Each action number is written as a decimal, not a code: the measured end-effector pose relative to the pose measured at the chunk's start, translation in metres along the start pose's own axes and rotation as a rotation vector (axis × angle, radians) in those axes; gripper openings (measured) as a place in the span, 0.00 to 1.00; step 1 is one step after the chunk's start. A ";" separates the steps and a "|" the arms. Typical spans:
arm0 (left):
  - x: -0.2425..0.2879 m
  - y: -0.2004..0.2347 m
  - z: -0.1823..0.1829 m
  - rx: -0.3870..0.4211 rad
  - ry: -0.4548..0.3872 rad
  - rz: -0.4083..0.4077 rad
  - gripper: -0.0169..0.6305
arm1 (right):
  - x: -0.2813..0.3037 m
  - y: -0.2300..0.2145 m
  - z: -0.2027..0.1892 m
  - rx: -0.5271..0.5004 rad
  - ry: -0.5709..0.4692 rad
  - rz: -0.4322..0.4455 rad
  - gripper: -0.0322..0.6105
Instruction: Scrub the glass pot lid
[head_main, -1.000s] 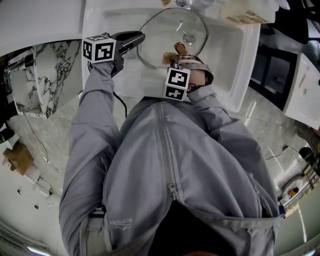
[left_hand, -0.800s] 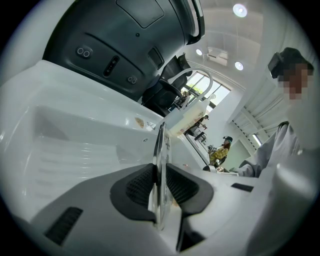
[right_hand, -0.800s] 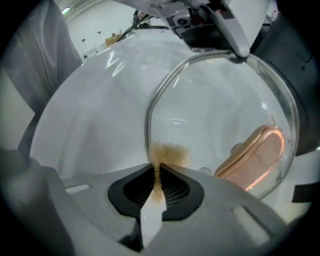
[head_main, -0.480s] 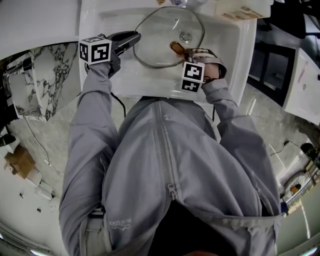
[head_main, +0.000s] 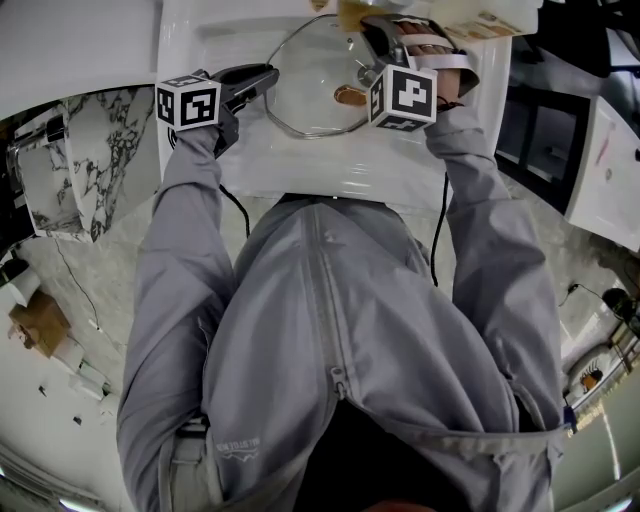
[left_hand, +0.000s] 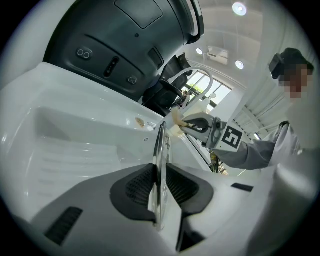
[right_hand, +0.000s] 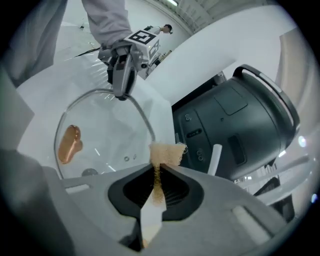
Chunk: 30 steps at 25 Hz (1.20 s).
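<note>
When viewed from overhead, shows glass pot lid inside white sink, toward 12 o'clock of frame. Pinched at its 9 o'clock rim by left gripper: jaws narrowed onto glass edge, dark pads pressing on either face, as confirmed edge-on in left gripper view. Marked near lid's 5 o'clock by brown smear, apart from both grippers.

Over lid's 1 o'clock rim, right gripper: jaws almost together and clamped on thin tan sponge, frayed end protruding past fingertips. Sponge close to far rim of lid and well off smear; contact with glass not discernible.

Beyond sink, at 2 o'clock in right gripper view, dark grey appliance with small buttons on its face.

Below sink, at 6 o'clock in head view, grey zipped jacket of person, with sleeves running up at 11 and 1 o'clock to marker cubes on both grippers.
</note>
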<state>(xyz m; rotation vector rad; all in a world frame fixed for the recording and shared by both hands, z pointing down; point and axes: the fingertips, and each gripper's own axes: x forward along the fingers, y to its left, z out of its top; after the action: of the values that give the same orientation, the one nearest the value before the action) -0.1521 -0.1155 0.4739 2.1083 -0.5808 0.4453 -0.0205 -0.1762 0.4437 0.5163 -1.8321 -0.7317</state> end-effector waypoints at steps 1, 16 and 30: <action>0.000 0.000 0.000 0.000 0.000 0.002 0.12 | 0.002 -0.009 0.004 -0.018 -0.014 -0.018 0.10; -0.002 -0.002 -0.001 0.173 0.040 0.187 0.15 | 0.006 0.099 -0.025 -0.091 -0.057 0.157 0.10; -0.007 -0.002 -0.001 0.322 0.012 0.432 0.16 | -0.015 0.213 -0.020 -0.148 -0.091 0.448 0.10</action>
<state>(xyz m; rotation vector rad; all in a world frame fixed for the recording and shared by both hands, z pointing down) -0.1569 -0.1114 0.4692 2.2768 -1.0207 0.8400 0.0017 -0.0181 0.5870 -0.0290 -1.8696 -0.5816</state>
